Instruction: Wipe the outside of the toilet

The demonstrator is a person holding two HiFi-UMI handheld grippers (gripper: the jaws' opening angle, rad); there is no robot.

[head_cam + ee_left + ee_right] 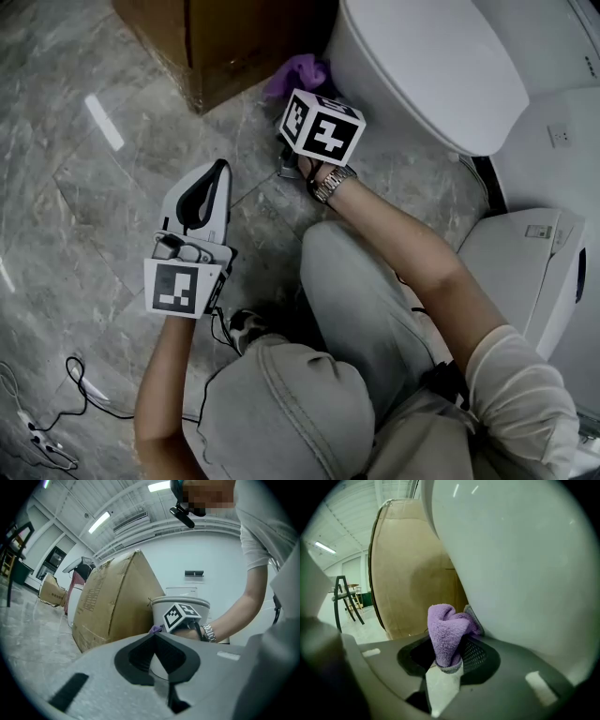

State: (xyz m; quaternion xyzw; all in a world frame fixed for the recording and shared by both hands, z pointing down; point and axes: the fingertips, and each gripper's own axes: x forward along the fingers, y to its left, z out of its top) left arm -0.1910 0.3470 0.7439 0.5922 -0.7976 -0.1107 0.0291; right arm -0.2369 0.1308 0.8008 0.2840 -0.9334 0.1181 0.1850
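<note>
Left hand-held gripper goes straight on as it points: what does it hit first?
Probably the purple cloth held by the right hand-held gripper, beside the cardboard box corner; depth is unclear, so the box could come first.

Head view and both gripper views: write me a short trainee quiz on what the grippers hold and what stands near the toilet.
1. True or false: the right gripper is shut on a purple cloth.
2. Which thing stands on the floor beside the toilet in the head view?
A. a cardboard box
B. a bucket
C. a mop
3. Fill in: the left gripper has its jaws together and holds ____.

Key: 1 true; 2 A; 3 nothing.
</note>
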